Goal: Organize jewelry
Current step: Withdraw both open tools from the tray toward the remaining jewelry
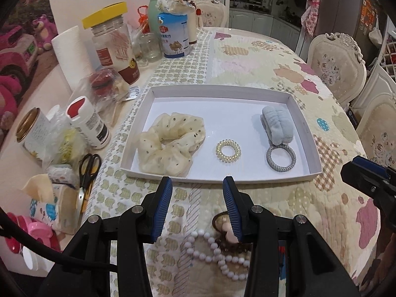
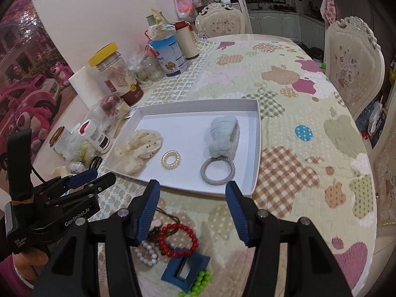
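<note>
Quilted patchwork cloth covered the oval worktop (image 1: 259, 57), with cream carved chairs (image 1: 339, 66) around it and a kitchen dim in the background. Near the middle sat a shallow white tray (image 1: 220, 91). Inside it lay a cream spotted scrunchie (image 1: 170, 146) at the left, a small pale coil hair tie (image 1: 228, 151) in the middle, and a fluffy pale blue hair band (image 1: 278, 122) at the right, touching a grey ring hair tie (image 1: 281, 158) just in front of it. The left tongs (image 1: 198, 208) hung open and empty just short of the tray's near edge, above a white bead bracelet (image 1: 212, 252) lying on the cloth. The right tongs (image 2: 193, 210) were also spread wide and empty, near the tray's front edge. Below them on the cloth lay a red bead bracelet (image 2: 178, 240), a blue square hair clip (image 2: 185, 269), a green bead bracelet (image 2: 200, 282) and more white beads, close together. Along the left side stood a yellow-lidded jar (image 1: 113, 42), a paper towel roll (image 1: 71, 54), a blue tin (image 1: 174, 34), a white bottle (image 1: 89, 123) and black scissors (image 1: 89, 168).
</note>
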Demonstrator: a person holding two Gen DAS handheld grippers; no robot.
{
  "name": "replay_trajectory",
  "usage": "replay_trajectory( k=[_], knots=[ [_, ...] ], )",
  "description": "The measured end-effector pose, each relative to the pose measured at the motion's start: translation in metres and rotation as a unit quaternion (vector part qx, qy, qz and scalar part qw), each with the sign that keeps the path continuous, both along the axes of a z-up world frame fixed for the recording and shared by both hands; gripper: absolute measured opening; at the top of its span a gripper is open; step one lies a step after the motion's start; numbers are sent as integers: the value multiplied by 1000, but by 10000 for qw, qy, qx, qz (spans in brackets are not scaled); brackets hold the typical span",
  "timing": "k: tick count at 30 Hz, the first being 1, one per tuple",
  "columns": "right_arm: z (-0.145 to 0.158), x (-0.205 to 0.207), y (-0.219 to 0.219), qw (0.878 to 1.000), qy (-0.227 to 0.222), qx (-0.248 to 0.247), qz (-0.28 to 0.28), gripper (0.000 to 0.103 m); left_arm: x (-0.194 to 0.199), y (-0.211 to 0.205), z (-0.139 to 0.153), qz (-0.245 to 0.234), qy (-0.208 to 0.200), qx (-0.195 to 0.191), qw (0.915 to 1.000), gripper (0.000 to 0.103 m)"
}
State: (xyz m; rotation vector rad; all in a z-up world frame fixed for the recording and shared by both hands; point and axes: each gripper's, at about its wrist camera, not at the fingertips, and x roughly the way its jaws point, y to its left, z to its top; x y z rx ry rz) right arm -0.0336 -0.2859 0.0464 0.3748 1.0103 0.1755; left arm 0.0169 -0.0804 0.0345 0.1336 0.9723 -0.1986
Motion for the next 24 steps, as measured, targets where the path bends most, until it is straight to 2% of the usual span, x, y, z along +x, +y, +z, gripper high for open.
replay_trajectory(
  k=[10,24],
  knots=[
    [13,-26,14,9998,-83,-187,30,61,-25,12,11,50,-141,-43,9999,32],
    [11,-55,26,9995,25,-305,3,61,-49,23,14,20,-205,-50,9998,32]
  ],
)
